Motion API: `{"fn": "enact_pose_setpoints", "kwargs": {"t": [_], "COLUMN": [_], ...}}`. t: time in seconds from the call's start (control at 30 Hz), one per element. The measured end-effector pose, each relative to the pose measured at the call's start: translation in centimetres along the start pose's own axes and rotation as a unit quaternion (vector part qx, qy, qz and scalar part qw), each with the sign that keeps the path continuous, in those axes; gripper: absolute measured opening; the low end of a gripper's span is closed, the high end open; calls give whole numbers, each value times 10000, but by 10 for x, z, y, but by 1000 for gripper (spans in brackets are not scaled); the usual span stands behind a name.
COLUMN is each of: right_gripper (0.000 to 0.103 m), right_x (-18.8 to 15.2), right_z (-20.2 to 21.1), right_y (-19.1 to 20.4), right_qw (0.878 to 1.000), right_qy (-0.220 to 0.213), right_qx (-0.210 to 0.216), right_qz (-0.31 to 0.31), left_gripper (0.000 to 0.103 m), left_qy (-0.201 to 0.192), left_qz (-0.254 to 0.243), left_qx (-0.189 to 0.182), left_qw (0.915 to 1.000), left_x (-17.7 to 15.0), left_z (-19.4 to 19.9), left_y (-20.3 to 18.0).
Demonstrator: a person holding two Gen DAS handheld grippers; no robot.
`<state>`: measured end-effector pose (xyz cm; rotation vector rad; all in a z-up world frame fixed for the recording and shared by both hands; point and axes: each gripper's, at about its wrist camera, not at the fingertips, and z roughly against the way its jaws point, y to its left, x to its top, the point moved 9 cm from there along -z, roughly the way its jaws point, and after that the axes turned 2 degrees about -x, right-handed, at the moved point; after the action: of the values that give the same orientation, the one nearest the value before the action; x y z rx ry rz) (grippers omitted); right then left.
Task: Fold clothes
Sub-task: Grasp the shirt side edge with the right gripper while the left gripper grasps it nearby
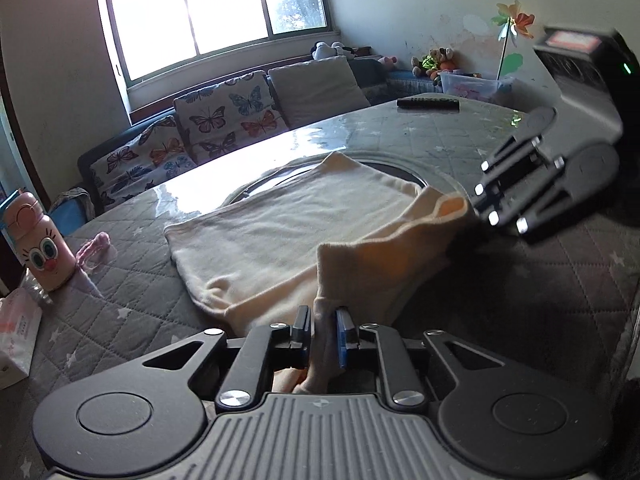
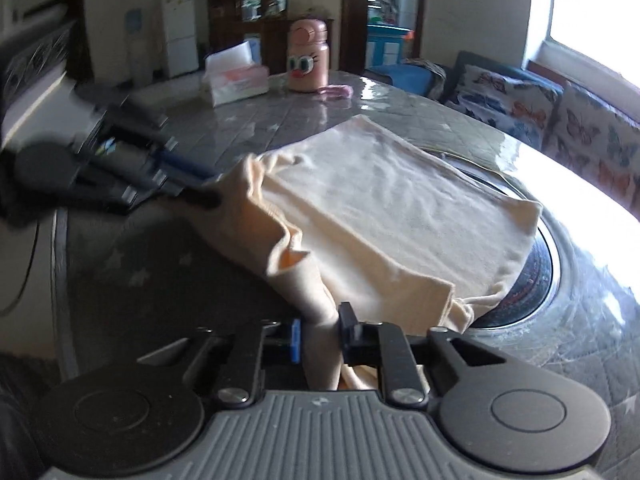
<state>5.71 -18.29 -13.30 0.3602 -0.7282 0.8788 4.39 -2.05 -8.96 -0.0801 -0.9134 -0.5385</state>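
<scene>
A cream garment (image 1: 280, 232) lies folded flat on the grey quilted table (image 1: 132, 300), its near edge lifted into a ridge. In the left wrist view my left gripper (image 1: 323, 318) is shut on a bunched fold of that near edge. My right gripper (image 1: 478, 210) holds the other raised corner at the right. The right wrist view shows the garment (image 2: 380, 200) running into my right gripper (image 2: 320, 332), which is shut on the fabric. At the left of that view my left gripper (image 2: 212, 186), blurred, pinches the far end of the lifted edge.
A pink cartoon bottle (image 1: 44, 248) and a tissue pack (image 2: 236, 80) stand near the table's edge. A dark remote (image 1: 428, 103) lies at the far side. A round dark inset (image 2: 536, 280) sits partly under the garment. A sofa with butterfly cushions (image 1: 216, 120) runs along the window wall.
</scene>
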Motion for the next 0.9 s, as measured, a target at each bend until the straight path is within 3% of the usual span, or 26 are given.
{"fn": "enact_pose_setpoints", "kwargs": {"t": [0.07, 0.37, 0.43, 0.47, 0.53, 0.9], "right_gripper": [13, 12, 12, 12, 11, 10], "right_x": [6, 20, 19, 18, 17, 11], "right_z": [3, 4, 3, 3, 4, 60], "right_y": [-5, -8, -7, -7, -7, 12], "right_qw": [9999, 9993, 9992, 9992, 9989, 9972], "right_qy": [-59, -200, -214, -223, -251, -590], "right_qx": [32, -10, -38, -51, -72, 22], "right_qz": [-151, -326, -329, -340, -388, -468], "left_gripper": [31, 33, 29, 19, 14, 12], "left_qy": [19, 141, 143, 139, 97, -330], "left_qz": [-42, -701, -806, -816, -819, -633], "left_qx": [62, 450, 517, 518, 518, 188], "left_qw": [10000, 9964, 9953, 9952, 9952, 9973], "left_x": [-7, -30, -31, -30, -28, -11], "left_z": [4, 4, 2, 1, 2, 71], "left_y": [-1, -8, -7, -6, -5, -24]}}
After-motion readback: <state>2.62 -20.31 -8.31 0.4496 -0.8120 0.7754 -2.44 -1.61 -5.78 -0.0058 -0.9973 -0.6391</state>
